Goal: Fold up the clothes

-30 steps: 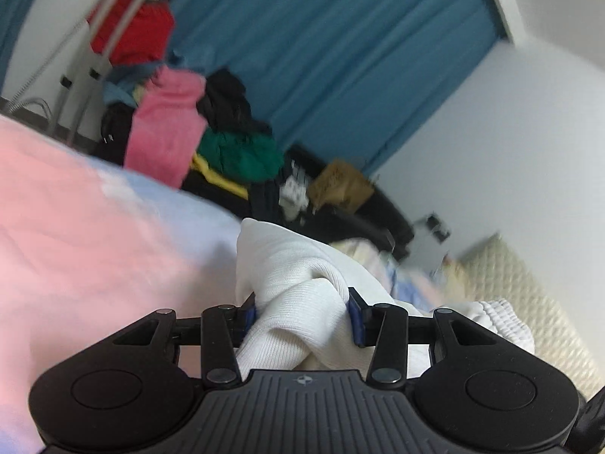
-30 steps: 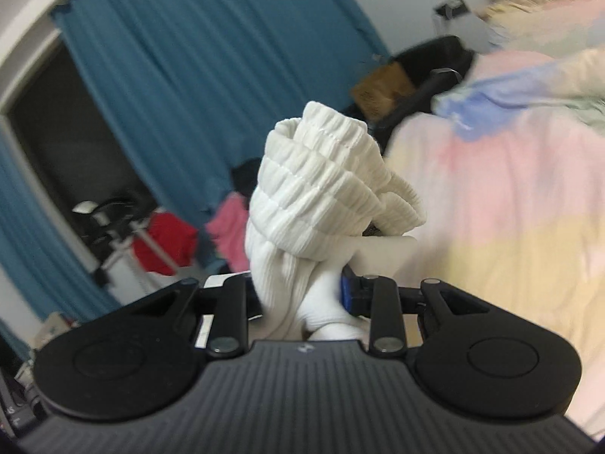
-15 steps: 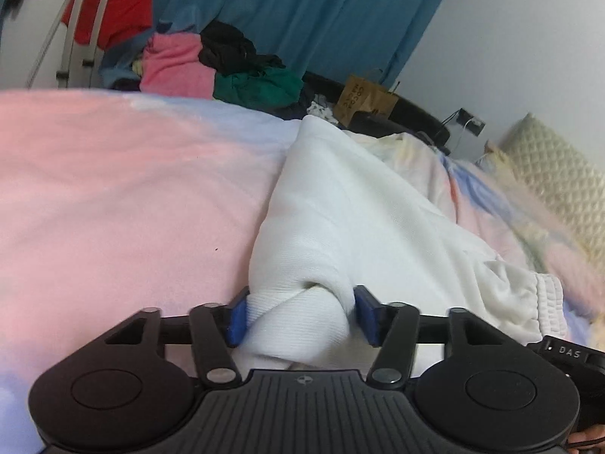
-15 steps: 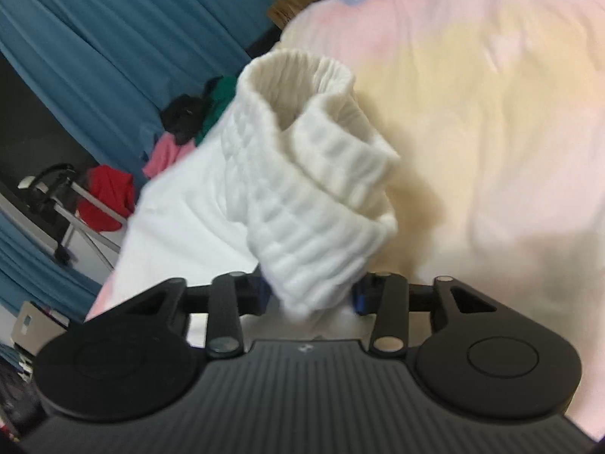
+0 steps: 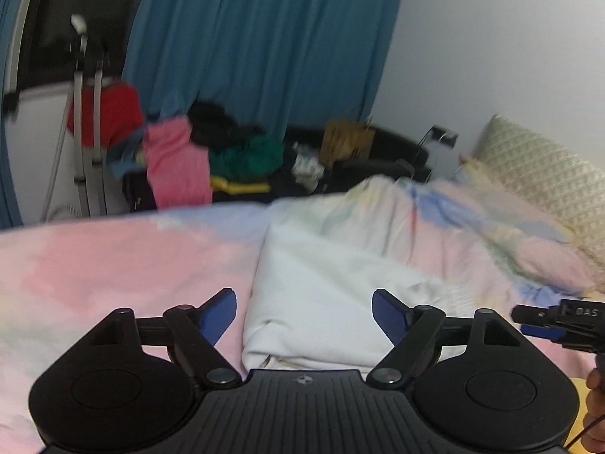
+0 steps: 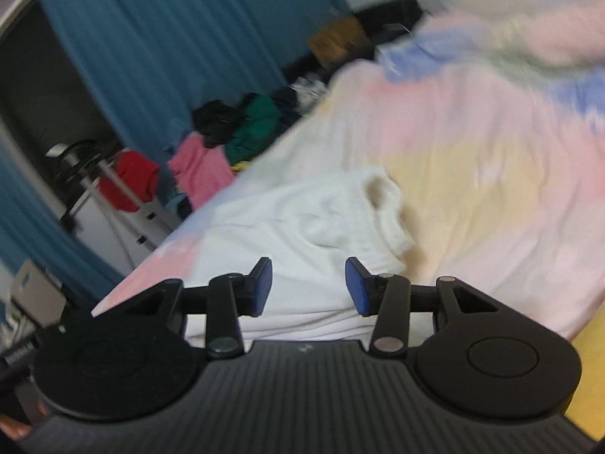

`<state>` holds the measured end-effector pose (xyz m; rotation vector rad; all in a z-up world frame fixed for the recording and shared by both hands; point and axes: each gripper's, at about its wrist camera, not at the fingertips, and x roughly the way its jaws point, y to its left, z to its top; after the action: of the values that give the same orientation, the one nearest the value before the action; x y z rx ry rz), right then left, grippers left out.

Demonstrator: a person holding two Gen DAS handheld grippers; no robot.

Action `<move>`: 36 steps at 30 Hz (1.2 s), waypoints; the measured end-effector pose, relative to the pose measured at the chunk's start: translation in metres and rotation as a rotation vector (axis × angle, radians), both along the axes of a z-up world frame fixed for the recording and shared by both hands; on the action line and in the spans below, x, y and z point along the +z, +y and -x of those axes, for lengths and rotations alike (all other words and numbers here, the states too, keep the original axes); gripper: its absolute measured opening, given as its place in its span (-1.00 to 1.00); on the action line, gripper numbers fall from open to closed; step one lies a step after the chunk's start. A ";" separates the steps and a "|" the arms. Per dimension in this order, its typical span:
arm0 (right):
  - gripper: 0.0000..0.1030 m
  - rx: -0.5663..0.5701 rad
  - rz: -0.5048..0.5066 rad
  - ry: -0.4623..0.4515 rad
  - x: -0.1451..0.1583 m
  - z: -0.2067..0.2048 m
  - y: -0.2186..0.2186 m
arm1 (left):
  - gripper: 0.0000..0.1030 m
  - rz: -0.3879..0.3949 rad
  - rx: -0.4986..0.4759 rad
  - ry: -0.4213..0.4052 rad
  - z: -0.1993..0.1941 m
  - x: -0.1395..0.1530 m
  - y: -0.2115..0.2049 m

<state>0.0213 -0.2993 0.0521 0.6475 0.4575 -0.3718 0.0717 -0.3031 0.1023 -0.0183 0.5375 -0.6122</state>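
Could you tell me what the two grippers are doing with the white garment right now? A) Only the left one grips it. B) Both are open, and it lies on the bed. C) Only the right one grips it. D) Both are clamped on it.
B: the left gripper and the right gripper both show spread blue pads with nothing between them, while the white garment lies on the pastel bedspread.

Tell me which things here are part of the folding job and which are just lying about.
Part of the job:
- white garment, lying on the bed
- left gripper, jaws open
- right gripper, jaws open
- bedspread it lies on

Just lying about:
- pile of clothes beyond the bed
- drying rack
- pillow
- blue curtain
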 end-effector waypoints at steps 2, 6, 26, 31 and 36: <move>-0.10 0.030 0.048 -0.014 0.020 0.011 0.018 | 0.77 0.010 -0.002 -0.025 0.024 0.020 0.009; -0.09 0.072 0.132 -0.039 0.050 0.035 0.052 | 0.99 0.016 -0.031 -0.090 0.076 0.057 0.027; 0.73 0.093 0.407 -0.129 0.050 0.097 0.157 | 0.99 0.017 0.051 -0.239 0.215 0.055 0.105; 0.73 0.084 0.424 -0.119 0.031 0.090 0.169 | 0.99 -0.002 0.076 -0.248 0.213 0.039 0.111; 0.73 0.066 0.420 -0.105 0.012 0.080 0.171 | 0.99 0.003 0.079 -0.245 0.204 0.019 0.112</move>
<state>-0.0582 -0.1283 0.0644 0.2419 0.2864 -0.3557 -0.1327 -0.1908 0.1210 0.0324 0.2966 -0.5294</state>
